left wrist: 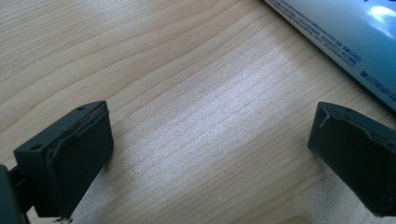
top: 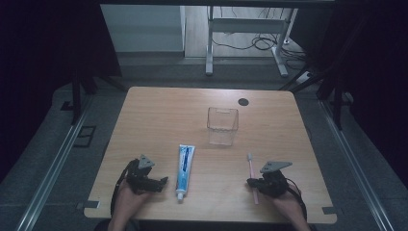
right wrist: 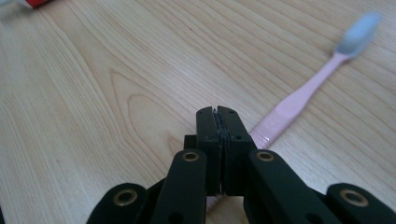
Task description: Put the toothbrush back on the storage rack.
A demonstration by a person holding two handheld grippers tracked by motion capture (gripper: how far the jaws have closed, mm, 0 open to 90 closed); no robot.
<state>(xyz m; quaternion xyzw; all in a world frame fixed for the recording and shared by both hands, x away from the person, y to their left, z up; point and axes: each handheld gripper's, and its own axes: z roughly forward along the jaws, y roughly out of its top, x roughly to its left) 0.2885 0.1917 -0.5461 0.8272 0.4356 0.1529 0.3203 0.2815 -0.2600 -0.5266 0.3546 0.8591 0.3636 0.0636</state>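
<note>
A pink toothbrush (top: 252, 179) with a pale head lies on the wooden table (top: 159, 110), right of a blue and white toothpaste tube (top: 184, 169). My right gripper (top: 249, 182) rests low beside the brush handle. In the right gripper view the gripper (right wrist: 219, 113) has its pads pressed together, and the toothbrush (right wrist: 303, 93) runs from under the jaws toward the upper right. My left gripper (top: 162, 182) sits just left of the tube, jaws wide apart. Between the jaws of the left gripper (left wrist: 210, 123) is bare wood, and the tube (left wrist: 345, 32) lies beyond the right jaw.
A clear plastic cup (top: 222, 126) stands upright behind the toothbrush and the tube, near the table's middle. A dark round cable hole (top: 243, 101) sits at the back right. The tube's red and white cap end (right wrist: 32, 3) shows at the top left of the right gripper view.
</note>
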